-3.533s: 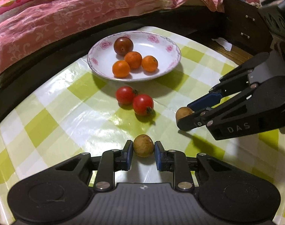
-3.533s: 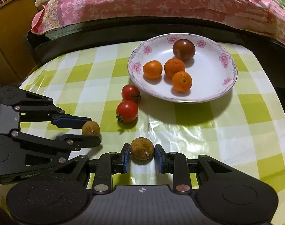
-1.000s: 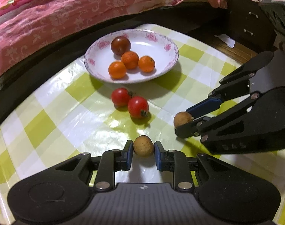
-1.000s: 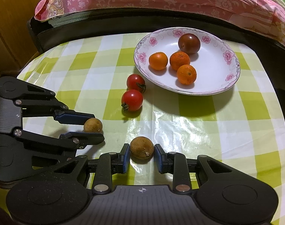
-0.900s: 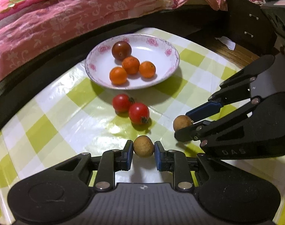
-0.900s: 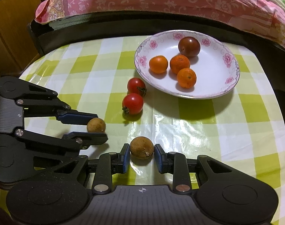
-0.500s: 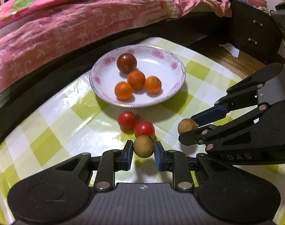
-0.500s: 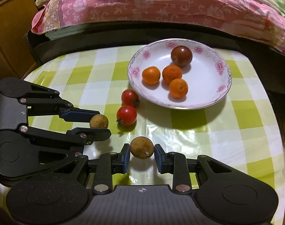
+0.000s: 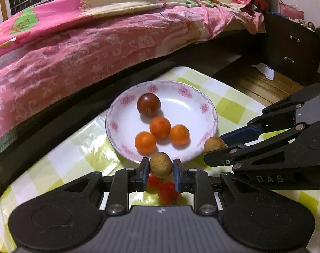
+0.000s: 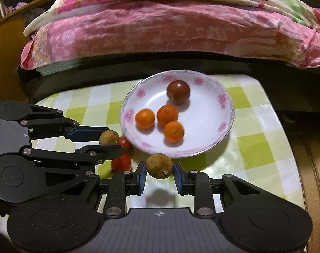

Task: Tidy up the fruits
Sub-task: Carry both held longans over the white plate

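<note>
The left gripper [image 9: 161, 171] is clamped on a brown longan [image 9: 161, 164], lifted off the checked tablecloth [image 9: 90, 145]. The right gripper [image 10: 160, 174] carries a second longan [image 10: 160, 166]; its jaws have just been opening a little, and in its own view a thin gap shows at the right pad, so how firm that hold is I cannot tell. Just ahead of both tools lies the flowered plate [image 10: 227, 113], holding three small oranges [image 10: 167, 115] and a dark tomato [image 10: 178, 91]. Two red cherry tomatoes [image 10: 121, 162] sit on the cloth below the left tool, beside the plate's near rim.

The step in hand looks like carrying both longans to the plate. Next, each tool needs to pass over the rim and release low, onto bare porcelain clear of the oranges, so nothing rolls.

The red tomatoes are blurred and partly hidden behind the fingers; the person's hands are out of view
</note>
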A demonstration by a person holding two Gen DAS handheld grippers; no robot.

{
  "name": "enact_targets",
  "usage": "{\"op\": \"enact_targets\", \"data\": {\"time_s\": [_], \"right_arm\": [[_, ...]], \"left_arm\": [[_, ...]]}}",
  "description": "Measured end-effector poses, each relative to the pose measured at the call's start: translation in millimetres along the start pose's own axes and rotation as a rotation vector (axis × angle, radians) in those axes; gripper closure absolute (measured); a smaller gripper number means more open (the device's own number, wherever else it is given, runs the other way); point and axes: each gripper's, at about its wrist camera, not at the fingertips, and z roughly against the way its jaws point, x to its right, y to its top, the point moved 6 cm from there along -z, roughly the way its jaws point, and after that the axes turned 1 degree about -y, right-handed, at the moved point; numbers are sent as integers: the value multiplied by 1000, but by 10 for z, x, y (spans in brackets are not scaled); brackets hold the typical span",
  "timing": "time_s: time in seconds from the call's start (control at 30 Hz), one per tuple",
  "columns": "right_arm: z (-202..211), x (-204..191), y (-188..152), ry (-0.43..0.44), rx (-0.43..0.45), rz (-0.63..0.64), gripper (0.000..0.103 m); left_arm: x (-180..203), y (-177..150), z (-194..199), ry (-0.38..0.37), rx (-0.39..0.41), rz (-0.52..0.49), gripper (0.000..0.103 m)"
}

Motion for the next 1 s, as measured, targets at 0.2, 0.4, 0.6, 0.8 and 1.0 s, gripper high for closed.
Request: {"op": "enact_targets", "data": {"time_s": [0.2, 0.4, 0.6, 0.8, 1.0], "right_arm": [[-57, 53, 153, -6, 19, -15, 78], [-135, 139, 322, -27, 41, -29, 77], [-257, 204, 495, -26, 72, -38, 77], [-353, 285, 547, -28, 82, -57, 77], [-445, 303, 588, -32, 100, -60, 77]], "left_arm": [[-86, 137, -115, 16, 14, 12, 72], [-177, 288, -246, 38, 31, 33, 72], [-283, 403, -357, 60, 40, 25, 72], [-320, 435, -473, 63, 35, 18, 72], [-358, 451, -568, 69, 32, 14, 72]]}}
